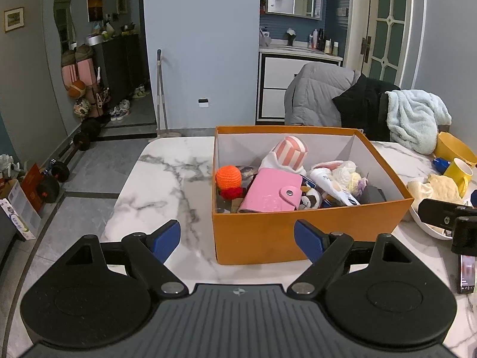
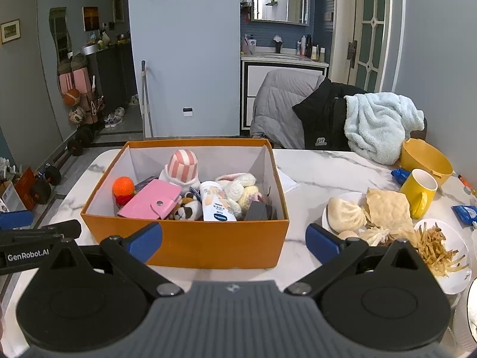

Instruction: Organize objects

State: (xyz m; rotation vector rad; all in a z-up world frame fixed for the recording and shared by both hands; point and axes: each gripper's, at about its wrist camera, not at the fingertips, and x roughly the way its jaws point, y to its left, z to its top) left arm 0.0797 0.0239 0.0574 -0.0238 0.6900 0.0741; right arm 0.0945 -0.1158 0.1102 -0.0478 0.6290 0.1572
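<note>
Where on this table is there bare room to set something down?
The widest free patch is the marble left of the orange box, out to the table's rounded corner. A smaller one lies behind the plates, between the box and the yellow mug, with one paper sheet. The right side is crowded with food plates; the box itself is full.

Orange box sits open, frame centre — inside: pink snap wallet lower left, orange knit ball far left, striped plush at back.
</note>
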